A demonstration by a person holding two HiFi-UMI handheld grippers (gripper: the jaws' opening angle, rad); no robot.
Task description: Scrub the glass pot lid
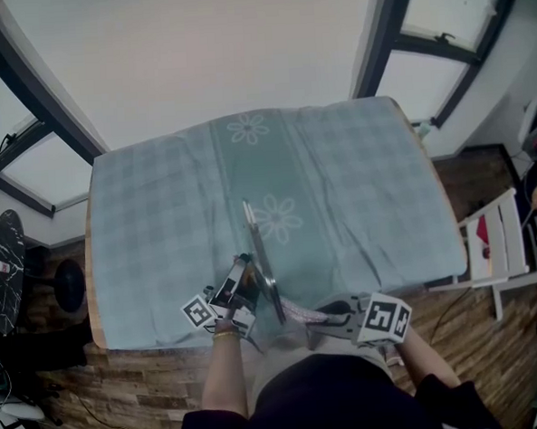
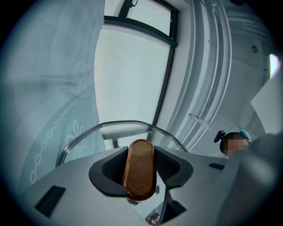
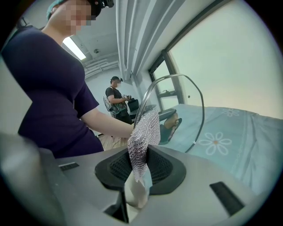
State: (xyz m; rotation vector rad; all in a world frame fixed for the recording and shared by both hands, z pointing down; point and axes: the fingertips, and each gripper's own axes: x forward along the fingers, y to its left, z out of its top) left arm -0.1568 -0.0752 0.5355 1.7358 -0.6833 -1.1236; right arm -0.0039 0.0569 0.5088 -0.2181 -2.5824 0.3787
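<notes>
The glass pot lid [image 1: 260,255] stands on edge over the near part of the teal tablecloth [image 1: 357,176]. My left gripper [image 1: 239,288] is shut on its brown wooden handle [image 2: 140,170], and the lid's metal rim [image 2: 119,126] arches just beyond the jaws. From the right, my right gripper [image 1: 334,316] is shut on a silvery chain-mesh scrubber [image 3: 143,139]. The scrubber's upper end lies against the near face of the lid [image 3: 177,110]. Through the glass, the left gripper [image 3: 171,122] and the handle show on the far side.
The table [image 1: 94,292] has wooden edges, with wood floor around it. A white chair [image 1: 501,240] stands to the right and a dark round stool [image 1: 4,270] to the left. Another person [image 3: 117,99] stands in the background of the right gripper view.
</notes>
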